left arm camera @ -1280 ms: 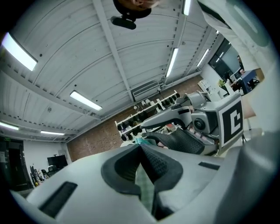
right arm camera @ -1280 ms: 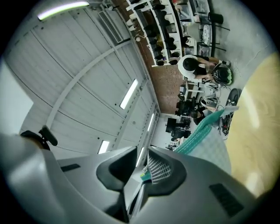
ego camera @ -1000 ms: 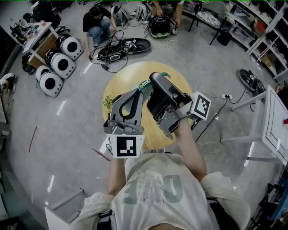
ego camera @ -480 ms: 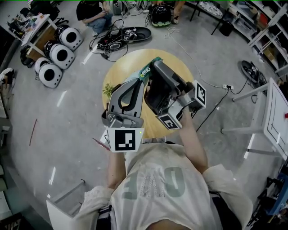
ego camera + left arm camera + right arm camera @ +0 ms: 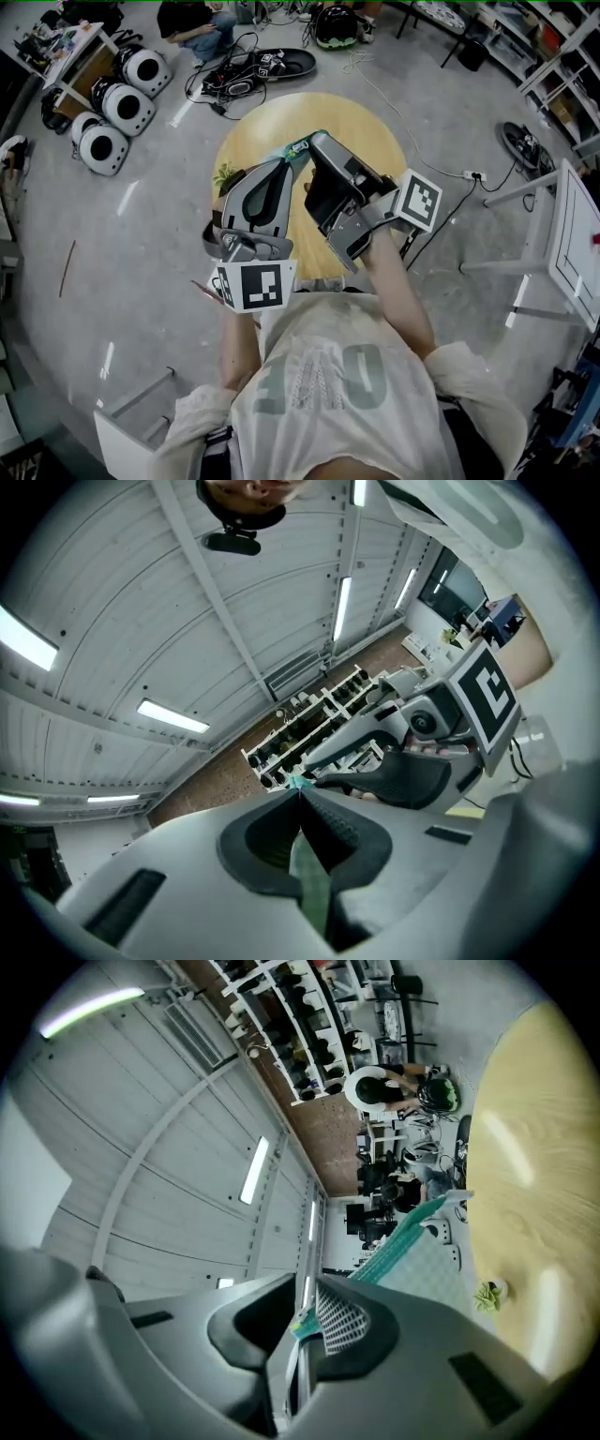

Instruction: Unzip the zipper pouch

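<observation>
A teal-edged mesh zipper pouch (image 5: 300,148) hangs in the air over the round wooden table (image 5: 366,131), stretched between my two grippers. My left gripper (image 5: 286,167) is shut on one end of it; green fabric (image 5: 310,883) runs down between its closed pads. My right gripper (image 5: 317,142) is shut on the other end, with the teal zipper strip (image 5: 302,1321) pinched at its tips. From there the pouch (image 5: 417,1241) stretches away toward the table (image 5: 534,1147). In the left gripper view the right gripper (image 5: 412,766) sits just beyond the left tips. The zipper slider itself is hidden.
A small green plant (image 5: 225,175) stands at the table's left edge. On the floor are white round devices (image 5: 117,112), cables and gear (image 5: 253,80), and a seated person (image 5: 192,23). A white table (image 5: 572,244) stands at the right.
The right gripper has dipped a little with its end of the pouch and its marker cube has turned. The left gripper has rolled slightly but kept its place.
</observation>
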Action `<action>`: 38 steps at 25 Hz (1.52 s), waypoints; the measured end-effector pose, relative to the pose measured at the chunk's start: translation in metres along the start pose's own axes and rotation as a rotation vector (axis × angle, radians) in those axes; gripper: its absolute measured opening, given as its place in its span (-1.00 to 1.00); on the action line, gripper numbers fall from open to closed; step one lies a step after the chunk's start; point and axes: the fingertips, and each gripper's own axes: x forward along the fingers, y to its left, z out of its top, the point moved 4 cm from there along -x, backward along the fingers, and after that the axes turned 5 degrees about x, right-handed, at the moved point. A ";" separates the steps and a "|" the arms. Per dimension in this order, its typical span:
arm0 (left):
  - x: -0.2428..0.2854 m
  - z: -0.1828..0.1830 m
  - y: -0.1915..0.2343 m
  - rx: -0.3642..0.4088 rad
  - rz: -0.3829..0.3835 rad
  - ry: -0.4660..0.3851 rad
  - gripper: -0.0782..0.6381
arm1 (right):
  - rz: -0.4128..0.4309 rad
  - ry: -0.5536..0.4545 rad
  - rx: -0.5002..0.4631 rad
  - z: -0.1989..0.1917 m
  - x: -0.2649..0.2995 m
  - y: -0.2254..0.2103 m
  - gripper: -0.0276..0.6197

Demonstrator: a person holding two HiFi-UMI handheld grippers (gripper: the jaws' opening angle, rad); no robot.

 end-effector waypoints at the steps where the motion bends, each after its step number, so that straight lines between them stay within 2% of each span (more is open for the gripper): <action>1: -0.004 -0.003 -0.004 0.010 -0.003 0.003 -0.70 | 0.007 0.010 -0.005 -0.005 -0.002 -0.003 -0.72; 6: -0.009 -0.004 -0.011 0.053 -0.018 0.020 -0.70 | 0.063 0.076 0.052 -0.012 -0.001 -0.001 -0.72; 9: -0.010 -0.005 -0.012 0.063 -0.022 0.022 -0.70 | 0.013 0.094 -0.030 -0.015 0.001 -0.001 -0.74; 12: -0.012 -0.006 -0.012 0.029 -0.027 0.020 -0.70 | -0.038 0.082 -0.103 -0.017 0.002 -0.002 -0.81; 16: -0.009 -0.007 -0.011 -0.102 -0.044 0.019 -0.70 | -0.048 0.057 -0.167 -0.014 -0.001 0.002 -0.82; 18: -0.007 -0.002 -0.006 -0.185 -0.056 -0.014 -0.68 | -0.035 0.058 -0.209 -0.013 0.000 0.008 -0.82; 19: -0.007 0.001 -0.003 -0.231 -0.060 -0.037 -0.61 | -0.026 0.062 -0.235 -0.013 0.001 0.012 -0.82; 20: -0.006 0.002 0.000 -0.281 -0.066 -0.056 -0.47 | -0.021 0.068 -0.269 -0.014 0.002 0.015 -0.82; 21: -0.005 0.003 0.002 -0.332 -0.071 -0.070 -0.41 | -0.019 0.076 -0.314 -0.016 0.003 0.018 -0.82; 23: -0.002 0.005 0.005 -0.418 -0.071 -0.080 -0.41 | -0.028 0.095 -0.423 -0.018 0.005 0.023 -0.82; 25: 0.001 0.007 0.008 -0.462 -0.067 -0.082 -0.42 | -0.028 0.118 -0.496 -0.020 0.006 0.027 -0.82; 27: 0.001 0.009 0.010 -0.469 -0.075 -0.090 -0.53 | -0.011 0.131 -0.503 -0.022 0.007 0.031 -0.82; 38: 0.000 0.005 0.003 -0.383 -0.071 -0.081 -0.63 | -0.015 0.102 -0.443 -0.016 0.004 0.021 -0.82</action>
